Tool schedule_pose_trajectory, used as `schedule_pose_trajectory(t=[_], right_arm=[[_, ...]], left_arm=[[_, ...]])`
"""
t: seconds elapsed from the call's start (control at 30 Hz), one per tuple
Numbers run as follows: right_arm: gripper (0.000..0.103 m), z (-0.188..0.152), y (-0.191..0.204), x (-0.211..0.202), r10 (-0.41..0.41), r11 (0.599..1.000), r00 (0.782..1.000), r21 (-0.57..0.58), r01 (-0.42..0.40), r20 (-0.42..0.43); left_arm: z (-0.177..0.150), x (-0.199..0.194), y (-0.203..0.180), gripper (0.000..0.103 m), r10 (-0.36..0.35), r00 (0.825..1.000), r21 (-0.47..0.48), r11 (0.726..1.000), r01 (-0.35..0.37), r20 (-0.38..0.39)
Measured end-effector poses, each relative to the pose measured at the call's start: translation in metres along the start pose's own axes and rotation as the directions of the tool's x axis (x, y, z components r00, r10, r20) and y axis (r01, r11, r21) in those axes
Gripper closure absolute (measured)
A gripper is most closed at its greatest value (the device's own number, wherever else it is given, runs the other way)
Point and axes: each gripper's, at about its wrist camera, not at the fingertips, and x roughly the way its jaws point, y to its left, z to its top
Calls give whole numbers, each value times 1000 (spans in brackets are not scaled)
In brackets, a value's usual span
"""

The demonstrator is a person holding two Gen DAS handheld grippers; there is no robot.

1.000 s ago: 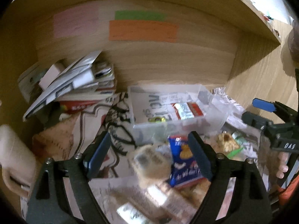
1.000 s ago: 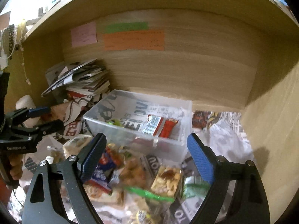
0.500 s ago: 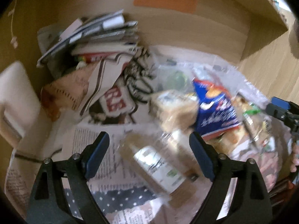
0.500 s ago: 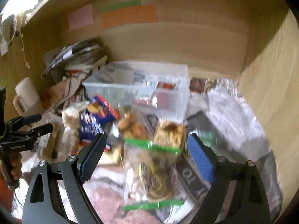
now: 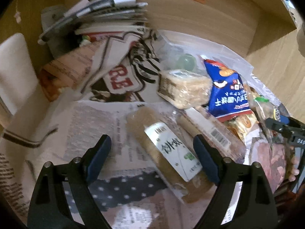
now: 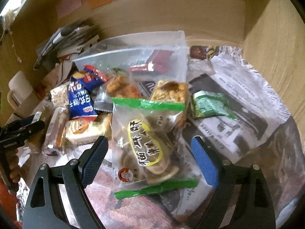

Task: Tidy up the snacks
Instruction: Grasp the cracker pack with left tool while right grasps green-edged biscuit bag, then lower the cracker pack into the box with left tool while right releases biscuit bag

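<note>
A pile of snack packets lies on newspaper in front of a clear plastic bin [image 6: 177,43]. My left gripper [image 5: 152,158] is open, its jaws on either side of a long brown cracker pack with a white label [image 5: 167,150]. Beyond it lie a pale rice cake pack [image 5: 183,87] and a blue snack bag [image 5: 226,91]. My right gripper [image 6: 150,158] is open over a clear packet with green ends and a yellow label [image 6: 148,147]. The blue snack bag [image 6: 80,99] and a green packet [image 6: 209,105] lie to either side. Red packets [image 6: 156,61] lie in the bin.
A stack of papers and books [image 5: 106,17] fills the back left corner. A beige mug [image 6: 17,89] stands at the left. Wooden walls [image 6: 272,43] close in the back and right side. Newspaper [image 5: 95,126] covers the shelf floor.
Both grippers have tilted down and moved closer to the snack pile. The bin has slid up and back in both views. The jaws have stayed open.
</note>
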Motion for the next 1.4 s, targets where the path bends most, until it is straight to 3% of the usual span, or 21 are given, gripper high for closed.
schedule_pose_trajectory(t=[0.07,0.17,0.27,0.37,0.47,0.83,1.4], right_arm=[[28,-1,3,6,8,1000,1000,-7,-8,-19],[36,-2,8,9,2,1000,1000,-30,-2,-16],[52,-3,7,8,14,999,1000,-39,-14,-12],[55,-4,5,5,27,999,1000,-35,-27,-1],[55,-5,6,2,30,999,999,-37,-29,14],[56,10,12,-30,49,997,992,-64,-41,119],[56,68,19,-44,34,995,962,-103,-6,272]], left_arm=[[-1,3,-4,21,-12,1000,-4,1000,12,1],[1,5,-9,33,-20,1000,2,1000,20,4],[1,4,-11,45,-11,1000,6,1000,11,15],[0,2,-10,61,-1,1000,5,1000,1,28],[0,-4,-7,67,38,998,11,999,-38,43],[17,-27,-4,69,29,995,2,1000,-29,101],[89,-53,-33,69,-43,966,55,998,30,255]])
